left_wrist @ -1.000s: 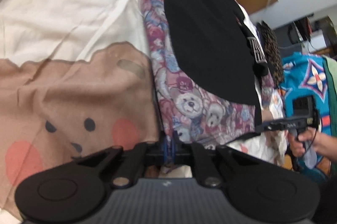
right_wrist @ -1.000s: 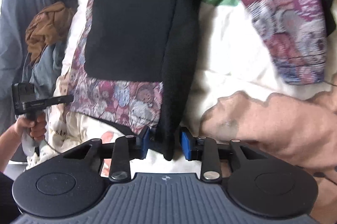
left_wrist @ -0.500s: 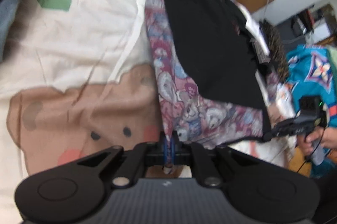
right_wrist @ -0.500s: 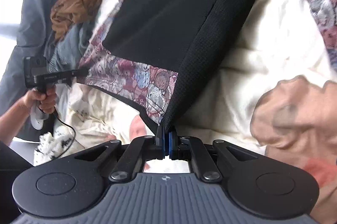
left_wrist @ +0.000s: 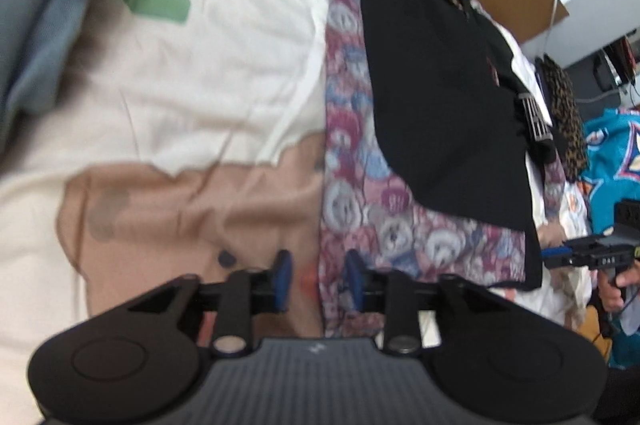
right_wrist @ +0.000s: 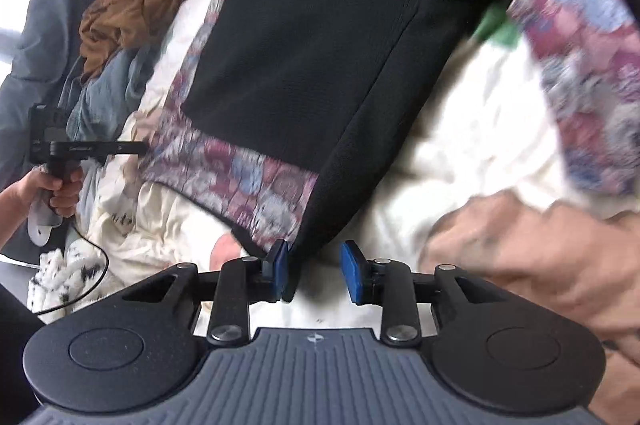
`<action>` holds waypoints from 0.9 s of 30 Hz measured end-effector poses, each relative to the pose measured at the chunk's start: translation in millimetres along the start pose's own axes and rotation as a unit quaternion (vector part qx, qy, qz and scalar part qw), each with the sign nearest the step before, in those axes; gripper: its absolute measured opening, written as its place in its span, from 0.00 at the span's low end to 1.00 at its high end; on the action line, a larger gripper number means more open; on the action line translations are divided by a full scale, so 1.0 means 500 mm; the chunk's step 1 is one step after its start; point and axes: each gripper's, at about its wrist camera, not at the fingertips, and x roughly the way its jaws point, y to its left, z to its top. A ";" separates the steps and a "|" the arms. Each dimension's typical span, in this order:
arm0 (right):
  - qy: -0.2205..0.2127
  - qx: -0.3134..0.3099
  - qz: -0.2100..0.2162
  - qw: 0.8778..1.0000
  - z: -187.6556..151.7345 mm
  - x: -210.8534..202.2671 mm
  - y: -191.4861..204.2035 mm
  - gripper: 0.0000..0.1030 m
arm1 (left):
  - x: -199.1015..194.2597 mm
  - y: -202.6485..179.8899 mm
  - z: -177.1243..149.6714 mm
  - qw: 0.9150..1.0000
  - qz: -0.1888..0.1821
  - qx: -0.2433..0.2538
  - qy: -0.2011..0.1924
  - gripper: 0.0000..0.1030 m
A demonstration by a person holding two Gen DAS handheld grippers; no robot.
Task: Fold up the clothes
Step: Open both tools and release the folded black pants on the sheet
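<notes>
Left gripper point(left_wrist: 316, 281) fingers wide, straddling the garment point(left_wrist: 400, 225) hem corner at 12. Right gripper point(right_wrist: 314, 273) fingers wide too, black edge touching its left pad. Bare bedsheet point(left_wrist: 208, 77) at 10–11.

- Left gripper point(left_wrist: 316, 281): jaws parted, blue pads point(left_wrist: 283, 279) visible on both sides, nothing clamped between them.
- Garment point(left_wrist: 420, 161): black panel bordered by a teddy-bear print, lying flat on the bedspread point(left_wrist: 208, 97); its near corner edge sits in the gap between the pads.
- Bedspread: cream, with a green patch and a tan bear face (partly blurred).
- Right gripper point(left_wrist: 554, 253): at the garment's far corner, held by a hand point(left_wrist: 620, 283).
- Blue clothing point(left_wrist: 36, 37): piled at the upper left.
</notes>
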 end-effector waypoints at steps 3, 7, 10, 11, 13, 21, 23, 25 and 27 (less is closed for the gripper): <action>-0.015 -0.003 -0.007 1.000 0.008 -0.019 -0.002 0.31 | -0.016 -0.003 0.009 1.000 0.010 0.001 -0.012 0.41; -0.044 -0.011 -0.014 0.999 0.026 -0.045 -0.001 0.31 | -0.024 -0.028 0.028 0.999 0.029 0.011 -0.009 0.41; -0.079 -0.013 -0.015 0.997 0.036 -0.073 0.000 0.31 | -0.046 -0.054 0.051 0.999 0.036 0.022 -0.020 0.41; -0.089 -0.013 -0.017 0.996 0.037 -0.081 -0.001 0.31 | -0.052 -0.065 0.061 0.999 0.039 0.025 -0.025 0.41; -0.104 -0.014 -0.024 0.994 0.040 -0.097 -0.006 0.31 | -0.064 -0.087 0.081 0.998 0.042 0.031 -0.034 0.41; -0.133 -0.015 -0.056 0.989 0.037 -0.143 -0.039 0.31 | -0.050 -0.191 0.177 0.995 0.046 0.073 -0.040 0.41; -0.140 -0.011 -0.061 0.988 0.034 -0.150 -0.046 0.31 | -0.044 -0.217 0.201 0.995 0.047 0.085 -0.038 0.41; -0.146 -0.007 -0.064 0.987 0.033 -0.159 -0.055 0.31 | -0.038 -0.243 0.225 0.993 0.048 0.097 -0.037 0.42; -0.150 -0.005 -0.066 0.986 0.029 -0.166 -0.061 0.31 | -0.032 -0.268 0.250 0.992 0.049 0.108 -0.036 0.42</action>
